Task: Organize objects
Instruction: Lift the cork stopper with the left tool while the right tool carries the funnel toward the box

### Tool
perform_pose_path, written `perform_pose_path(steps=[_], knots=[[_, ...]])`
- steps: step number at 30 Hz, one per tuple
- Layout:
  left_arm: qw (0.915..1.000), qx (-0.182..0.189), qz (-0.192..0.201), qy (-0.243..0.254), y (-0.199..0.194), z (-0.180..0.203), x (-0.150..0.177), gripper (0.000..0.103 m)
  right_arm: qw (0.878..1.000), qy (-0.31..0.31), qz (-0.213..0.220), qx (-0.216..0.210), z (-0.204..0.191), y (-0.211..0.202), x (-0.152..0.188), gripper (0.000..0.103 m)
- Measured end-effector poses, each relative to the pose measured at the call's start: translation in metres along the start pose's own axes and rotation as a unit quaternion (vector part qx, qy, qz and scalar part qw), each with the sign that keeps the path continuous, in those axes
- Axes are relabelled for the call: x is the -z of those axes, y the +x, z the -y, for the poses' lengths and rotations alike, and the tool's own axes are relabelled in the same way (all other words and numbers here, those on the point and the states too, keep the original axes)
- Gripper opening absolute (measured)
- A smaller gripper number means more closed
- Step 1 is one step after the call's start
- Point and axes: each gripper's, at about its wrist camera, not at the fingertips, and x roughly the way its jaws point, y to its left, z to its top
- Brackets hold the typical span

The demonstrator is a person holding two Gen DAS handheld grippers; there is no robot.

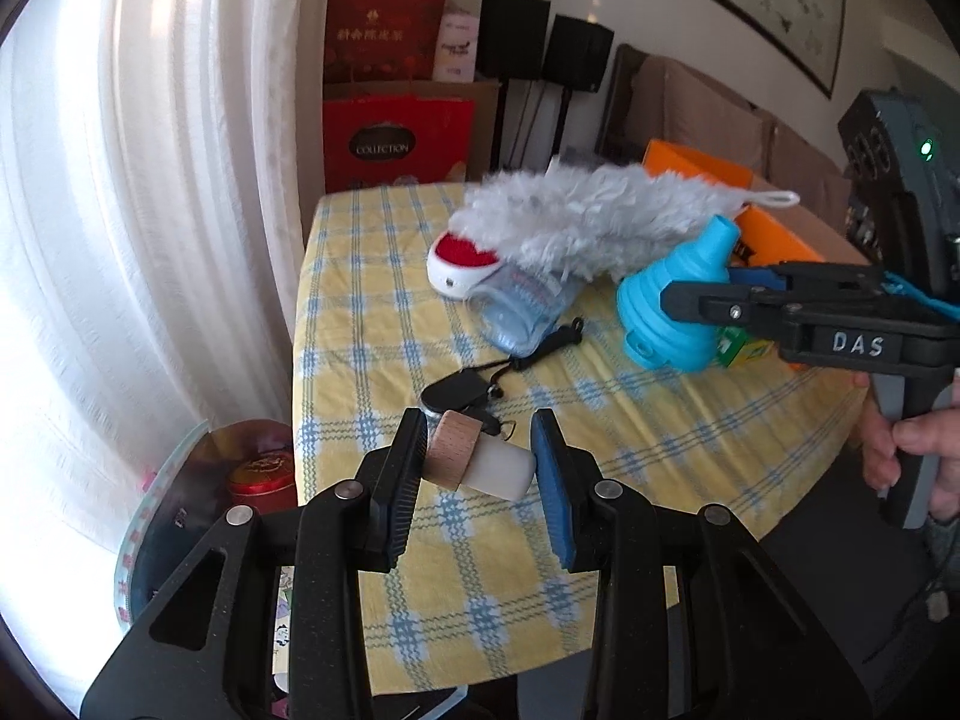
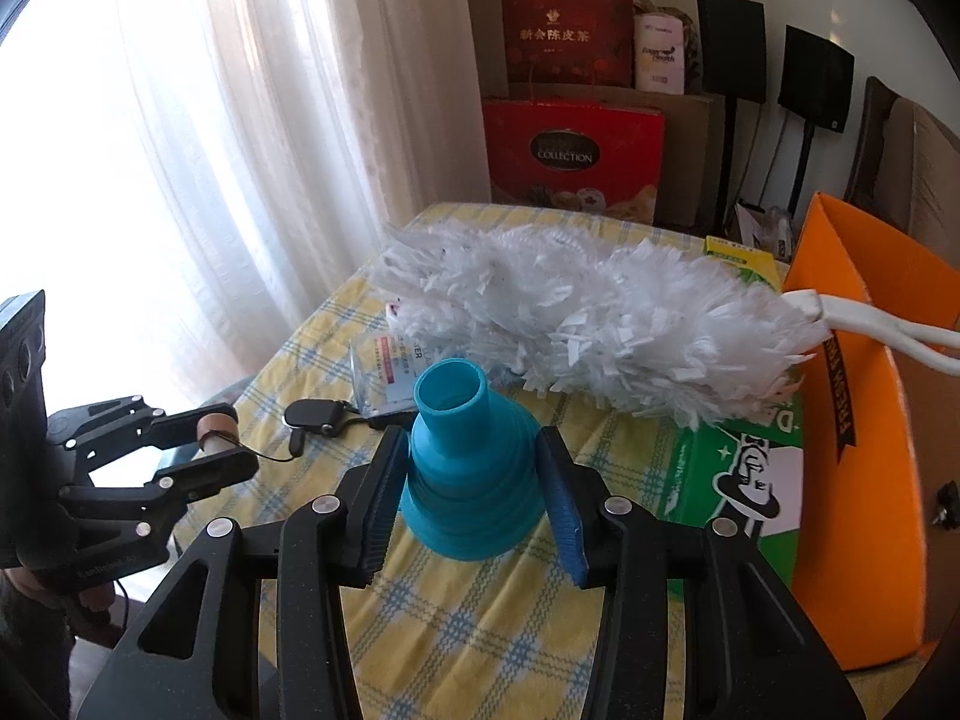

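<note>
L gripper clamped on small bottle, wood cap + white body, lying sideways btwn pads, held above yellow checked tablecloth; R gripper closed on blue funnel, narrow end up, pads on its sides, prob lifted off cloth but hard to tell; fluffy white duster lies across table behind funnel, near orange box; black tag w/ cord on cloth just beyond bottle.

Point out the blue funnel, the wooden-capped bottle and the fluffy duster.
blue funnel [image 2: 474, 468]: right wrist view, ribbed body.
wooden-capped bottle [image 1: 456, 447]: left wrist view, wooden cap.
fluffy duster [image 2: 600, 318]: right wrist view, middle of the fluff.
</note>
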Motion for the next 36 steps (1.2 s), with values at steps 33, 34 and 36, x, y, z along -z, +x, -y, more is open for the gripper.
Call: perform_pose_path(steps=[33,34,36], knots=[[0.9992,0.03,0.024,0.014,-0.001,0.119,-0.086,0.033,0.997,0.043,0.044,0.047,0.069,-0.1,-0.011,0.045],[0.9991,0.032,0.025,0.016,-0.001,0.122,-0.088,0.033,0.997,0.046,0.046,0.048,0.072,-0.103,-0.011,0.045],[0.9987,0.035,0.028,0.024,0.0,0.131,-0.093,0.033,0.996,0.05,0.049,0.051,0.078,-0.108,-0.011,0.045]])
